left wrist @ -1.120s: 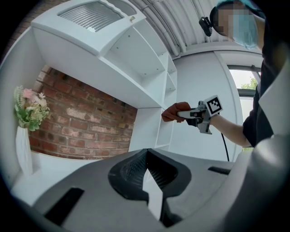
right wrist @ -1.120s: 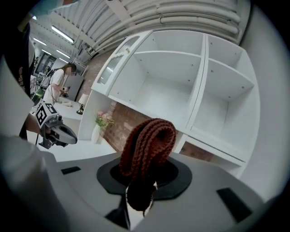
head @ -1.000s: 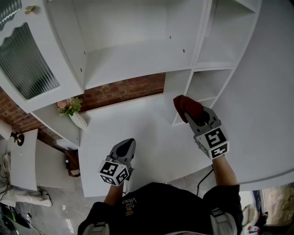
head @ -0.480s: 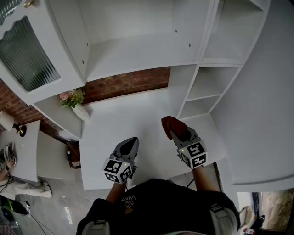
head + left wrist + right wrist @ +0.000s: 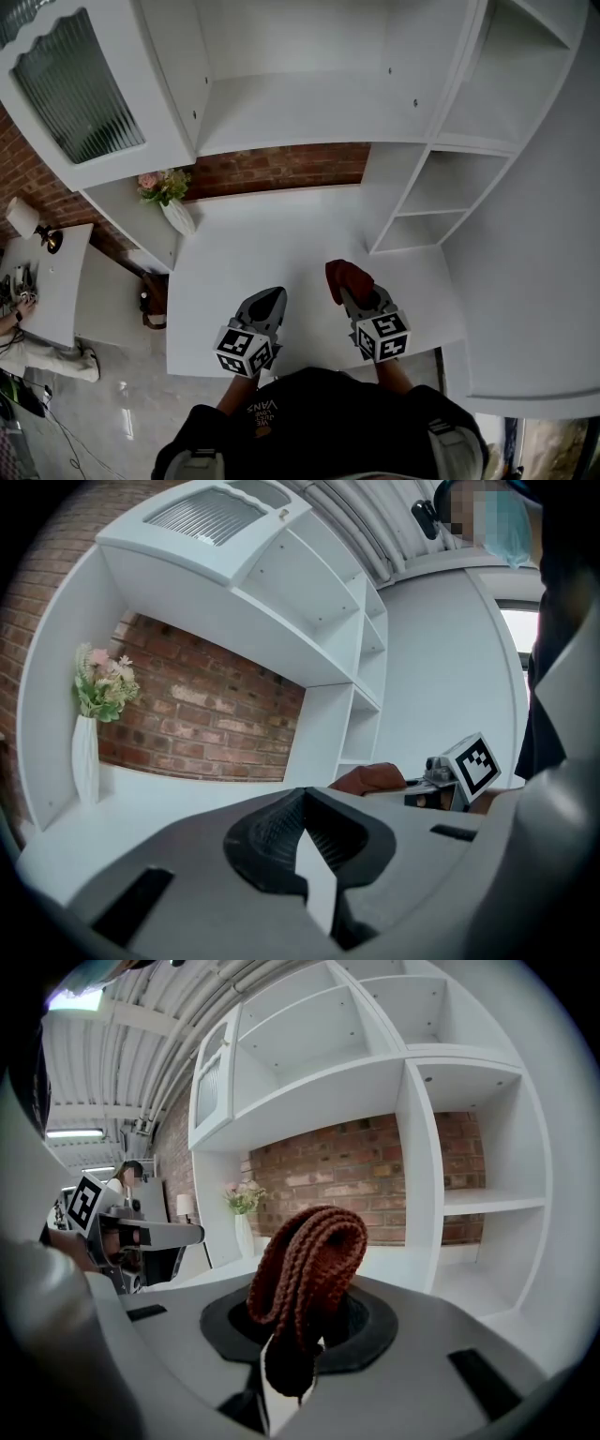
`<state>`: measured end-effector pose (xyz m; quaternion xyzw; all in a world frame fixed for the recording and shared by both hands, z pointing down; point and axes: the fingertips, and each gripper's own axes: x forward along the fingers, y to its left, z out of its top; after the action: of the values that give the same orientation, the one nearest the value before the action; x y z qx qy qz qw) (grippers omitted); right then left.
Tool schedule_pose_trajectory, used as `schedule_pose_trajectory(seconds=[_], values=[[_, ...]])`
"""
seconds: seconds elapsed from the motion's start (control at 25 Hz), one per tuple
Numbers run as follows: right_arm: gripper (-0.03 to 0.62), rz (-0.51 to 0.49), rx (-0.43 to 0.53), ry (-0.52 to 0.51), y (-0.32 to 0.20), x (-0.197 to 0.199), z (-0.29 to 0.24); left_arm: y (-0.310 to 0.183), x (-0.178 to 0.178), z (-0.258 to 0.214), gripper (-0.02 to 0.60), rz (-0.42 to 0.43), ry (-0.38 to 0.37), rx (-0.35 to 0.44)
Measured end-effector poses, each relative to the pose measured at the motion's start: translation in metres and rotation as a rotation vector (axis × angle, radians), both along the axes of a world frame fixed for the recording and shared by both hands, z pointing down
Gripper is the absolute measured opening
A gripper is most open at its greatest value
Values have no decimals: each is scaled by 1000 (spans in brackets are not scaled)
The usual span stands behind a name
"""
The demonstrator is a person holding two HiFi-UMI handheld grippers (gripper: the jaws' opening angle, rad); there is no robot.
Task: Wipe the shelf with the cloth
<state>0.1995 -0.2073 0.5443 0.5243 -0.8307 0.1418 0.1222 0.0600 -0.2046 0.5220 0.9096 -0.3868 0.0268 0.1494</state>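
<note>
The right hand-held gripper [image 5: 292, 1358] is clamped on a folded rust-brown knitted cloth [image 5: 314, 1251]. The fold projects ahead of the jaws, apparently to serve as a soft, ribbed wiping pad. The left hand-held gripper [image 5: 302, 850] is closed on nothing and idle beside it, over the smooth white desk [image 5: 253, 248]. The flat white shelf compartments [image 5: 412, 230] lie ahead and to the right of the cloth, not touching it.

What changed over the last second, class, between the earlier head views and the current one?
The right gripper, still shut on the cloth, has drawn back from the lower right shelf compartment toward the person, over the white surface. Nothing was picked up or let go. The left gripper stayed shut and empty near the front edge; the vase did not move.
</note>
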Motion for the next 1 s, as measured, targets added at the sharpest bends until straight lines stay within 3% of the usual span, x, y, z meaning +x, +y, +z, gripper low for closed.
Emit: schedule_pose_trajectory(seconds=[0.52,1.0], values=[[87,-86,-23,29,-5,-19,9,5,-17,7,6,-77,-5,-15],[87,-56,-26,31,-1,-16,8,5,-22,6,6,-62,-9,-15]])
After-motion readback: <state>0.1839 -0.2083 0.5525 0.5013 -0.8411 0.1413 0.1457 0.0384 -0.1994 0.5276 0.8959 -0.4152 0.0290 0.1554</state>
